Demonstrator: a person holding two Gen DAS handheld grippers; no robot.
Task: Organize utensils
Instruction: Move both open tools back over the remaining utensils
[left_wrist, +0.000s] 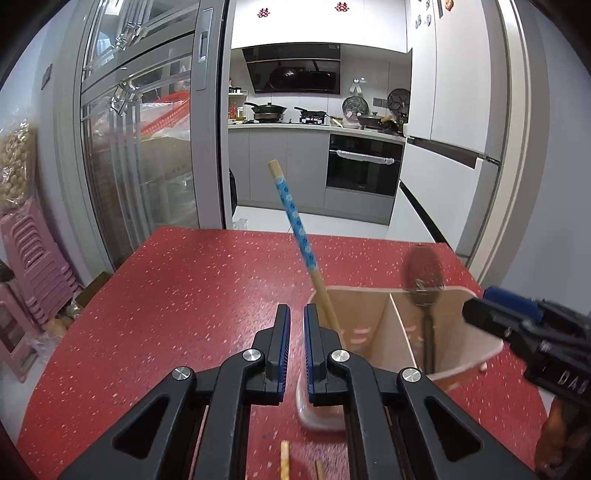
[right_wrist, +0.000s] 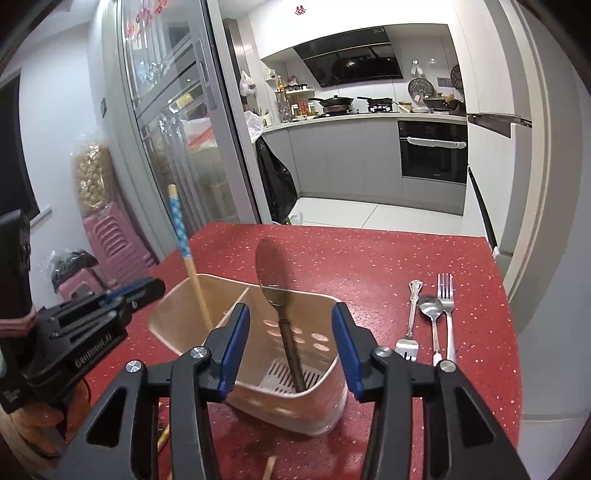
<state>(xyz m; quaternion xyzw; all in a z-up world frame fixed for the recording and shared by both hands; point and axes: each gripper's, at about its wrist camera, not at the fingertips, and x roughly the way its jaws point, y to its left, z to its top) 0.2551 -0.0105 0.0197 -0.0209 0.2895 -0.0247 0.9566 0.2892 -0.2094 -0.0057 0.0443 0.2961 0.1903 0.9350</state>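
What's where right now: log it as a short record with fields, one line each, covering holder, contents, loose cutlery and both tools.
holder: beige two-compartment caddy on the red table
left compartment: one blue-patterned chopstick, leaning
right compartment: dark spoon, bowl up
loose cutlery: two forks and a silver spoon, right of the caddy
left tool: shut, empty
right tool: open, empty

Both grippers, left gripper (left_wrist: 297, 314) and right gripper (right_wrist: 290, 314), were black plastic, with blue ribbed pads, silver pivot screws and white lettering on the housings.
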